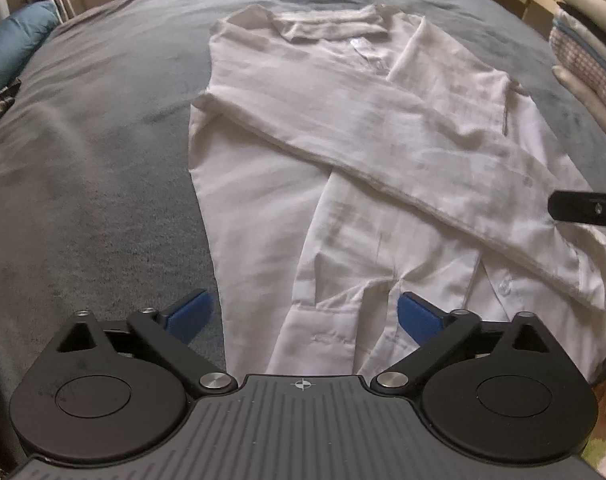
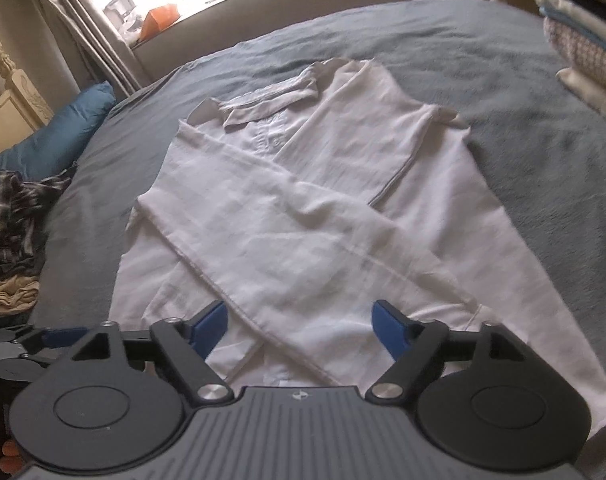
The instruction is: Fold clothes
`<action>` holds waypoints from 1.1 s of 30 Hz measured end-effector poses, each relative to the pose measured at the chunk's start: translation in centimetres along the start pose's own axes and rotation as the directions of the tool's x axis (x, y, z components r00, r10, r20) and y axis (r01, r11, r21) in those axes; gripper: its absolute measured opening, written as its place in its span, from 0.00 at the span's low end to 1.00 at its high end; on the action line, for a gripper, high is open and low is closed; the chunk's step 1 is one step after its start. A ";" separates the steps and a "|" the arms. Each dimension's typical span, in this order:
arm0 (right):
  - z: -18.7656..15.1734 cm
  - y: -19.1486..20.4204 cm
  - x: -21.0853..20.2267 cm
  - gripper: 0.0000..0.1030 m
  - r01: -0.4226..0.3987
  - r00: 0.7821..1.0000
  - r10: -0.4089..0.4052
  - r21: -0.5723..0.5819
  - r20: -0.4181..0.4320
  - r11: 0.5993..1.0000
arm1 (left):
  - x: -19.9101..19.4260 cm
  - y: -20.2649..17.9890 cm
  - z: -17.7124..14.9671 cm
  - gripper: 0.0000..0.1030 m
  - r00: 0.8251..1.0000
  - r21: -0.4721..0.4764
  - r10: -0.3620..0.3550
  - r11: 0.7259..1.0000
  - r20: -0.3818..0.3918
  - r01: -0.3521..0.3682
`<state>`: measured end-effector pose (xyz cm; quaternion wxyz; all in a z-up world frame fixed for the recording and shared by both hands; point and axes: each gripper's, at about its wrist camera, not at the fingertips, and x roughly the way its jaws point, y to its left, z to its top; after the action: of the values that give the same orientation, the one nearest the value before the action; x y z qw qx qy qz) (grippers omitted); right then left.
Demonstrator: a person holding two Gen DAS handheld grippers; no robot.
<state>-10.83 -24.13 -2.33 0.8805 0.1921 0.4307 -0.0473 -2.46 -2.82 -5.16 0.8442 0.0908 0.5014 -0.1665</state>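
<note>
Apparently both sleeves were already crossed over the white shirt (image 1: 303, 128), which lay flat on the grey bedspread (image 1: 103, 168) just ahead of my left gripper (image 1: 303, 312). Its jaws stood spread, pinching nothing, as did my right gripper (image 2: 301, 324) (probably readying for the hem fold beneath both).

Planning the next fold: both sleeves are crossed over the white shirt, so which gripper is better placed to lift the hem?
Probably the left gripper: it hangs open over the shirt's near end. The right gripper, also open, sits above the crossed sleeve.
</note>
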 end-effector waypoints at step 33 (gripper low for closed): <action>-1.2 2.1 -1.5 1.00 0.183 0.978 -0.155 -0.217 0.136 0.959 | -1.6 -1.3 0.7 0.99 0.991 -0.031 0.129 0.991 0.024 -0.128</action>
<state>-12.19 -21.89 -1.23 0.9134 0.0488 0.3954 -0.0838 -3.10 -3.97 -3.41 0.8609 0.1083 0.4858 -0.1056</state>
